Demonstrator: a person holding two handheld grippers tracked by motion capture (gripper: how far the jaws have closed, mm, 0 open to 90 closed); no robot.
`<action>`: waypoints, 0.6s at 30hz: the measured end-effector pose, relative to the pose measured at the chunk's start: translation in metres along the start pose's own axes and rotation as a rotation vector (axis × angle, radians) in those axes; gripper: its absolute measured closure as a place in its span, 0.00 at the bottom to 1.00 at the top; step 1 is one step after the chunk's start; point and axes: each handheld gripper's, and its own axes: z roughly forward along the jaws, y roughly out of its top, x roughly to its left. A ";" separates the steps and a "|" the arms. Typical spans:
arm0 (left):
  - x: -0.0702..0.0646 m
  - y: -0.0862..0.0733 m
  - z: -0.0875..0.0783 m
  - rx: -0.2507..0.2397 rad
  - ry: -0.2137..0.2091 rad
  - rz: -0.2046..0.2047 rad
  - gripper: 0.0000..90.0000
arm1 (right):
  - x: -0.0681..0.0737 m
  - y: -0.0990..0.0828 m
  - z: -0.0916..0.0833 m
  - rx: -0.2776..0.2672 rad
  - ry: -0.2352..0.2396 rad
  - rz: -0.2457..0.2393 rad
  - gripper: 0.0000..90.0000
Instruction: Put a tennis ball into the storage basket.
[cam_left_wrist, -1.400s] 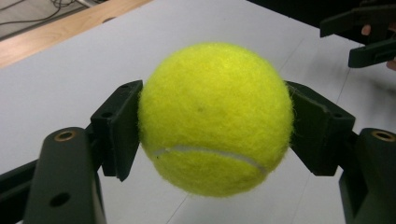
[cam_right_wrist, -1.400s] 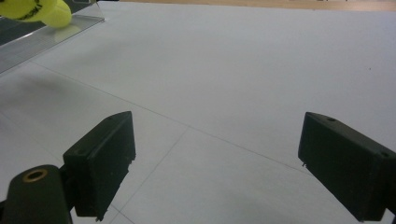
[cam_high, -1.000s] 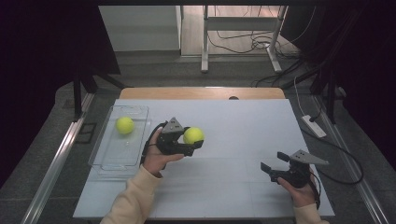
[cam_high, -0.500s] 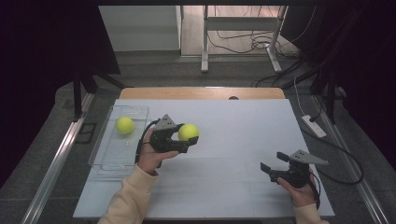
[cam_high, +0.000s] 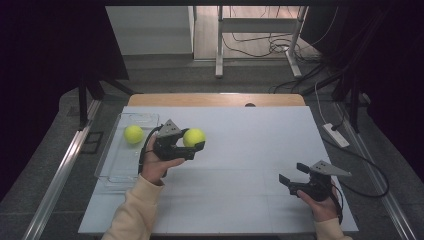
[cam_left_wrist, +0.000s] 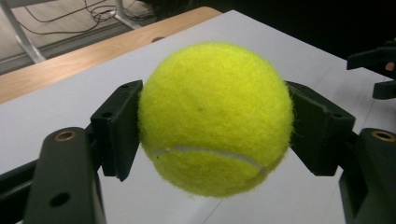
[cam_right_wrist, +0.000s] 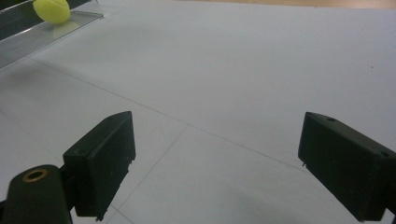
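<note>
1. Your left gripper (cam_high: 196, 145) points toward the table's middle, hand (cam_high: 156, 165) under it, and pinches a ball (cam_high: 193, 137) between both pads just right of the tray (cam_high: 111, 170).
2. Your right gripper (cam_high: 292, 175) sits level near the table's (cam_high: 250, 200) front right, jaws spread with nothing between them.
3. A second ball (cam_high: 133, 134) lies in the tray's far end. Bare tabletop separates your two grippers.
4. The left gripper view shows the pads (cam_left_wrist: 119, 126) pressed into the ball's (cam_left_wrist: 215, 116) sides, off the surface; the right gripper view shows the tray ball (cam_right_wrist: 52, 10) far off.
</note>
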 end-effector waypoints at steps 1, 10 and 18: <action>0.001 0.000 -0.001 -0.003 0.001 -0.001 0.30 | 0.000 0.000 0.000 0.000 0.000 0.000 0.12; 0.005 0.000 -0.006 -0.012 0.018 -0.006 0.30 | 0.000 0.000 0.000 0.000 0.000 -0.001 0.12; 0.010 0.001 -0.011 -0.019 0.038 -0.010 0.30 | 0.000 0.000 -0.001 0.002 -0.002 -0.004 0.12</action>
